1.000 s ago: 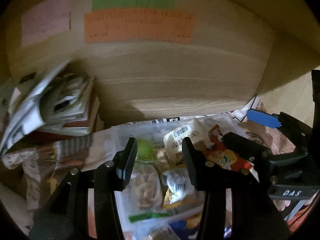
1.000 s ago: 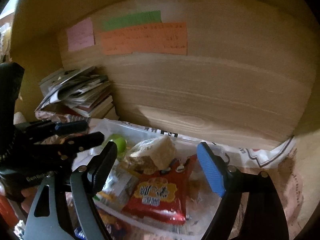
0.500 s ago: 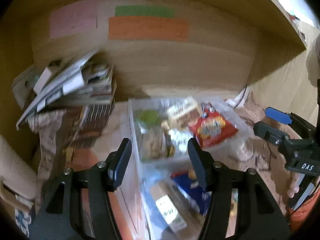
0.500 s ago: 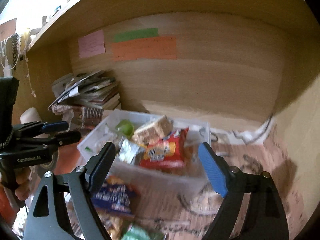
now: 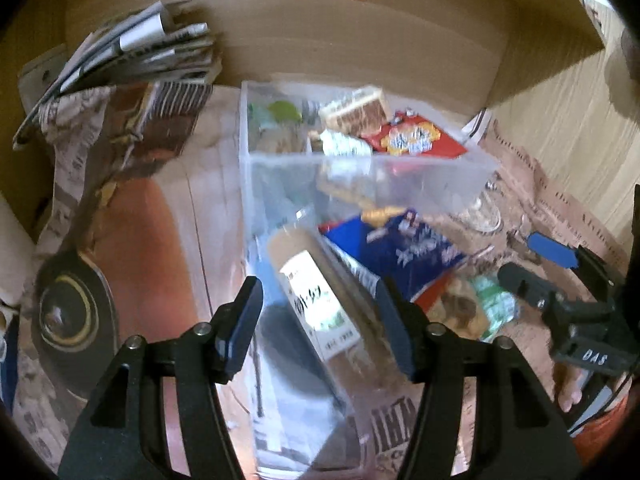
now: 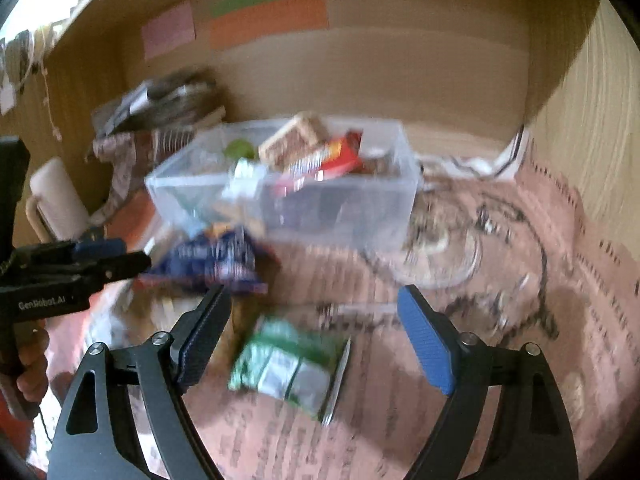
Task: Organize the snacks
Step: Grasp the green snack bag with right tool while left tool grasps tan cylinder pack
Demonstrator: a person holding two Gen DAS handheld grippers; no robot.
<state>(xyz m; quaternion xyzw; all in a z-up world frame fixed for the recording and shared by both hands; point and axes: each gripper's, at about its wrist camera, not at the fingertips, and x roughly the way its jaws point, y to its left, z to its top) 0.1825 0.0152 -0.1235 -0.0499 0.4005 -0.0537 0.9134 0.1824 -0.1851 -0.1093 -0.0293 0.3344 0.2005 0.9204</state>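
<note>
Green packet lies just ahead between the right gripper's apart, empty jaws, nearer it than the left gripper, also apart, empty.

Motion smears most of what lies around the clear bin: the green packet in front of it shows no readable print, and the blue bag against its near wall is a streak of colour. Behind the bin, the writing on the orange note cannot be made out. The stacked papers left of the bin blur together. Snacks deep inside the bin are half hidden behind its cloudy wall.
</note>
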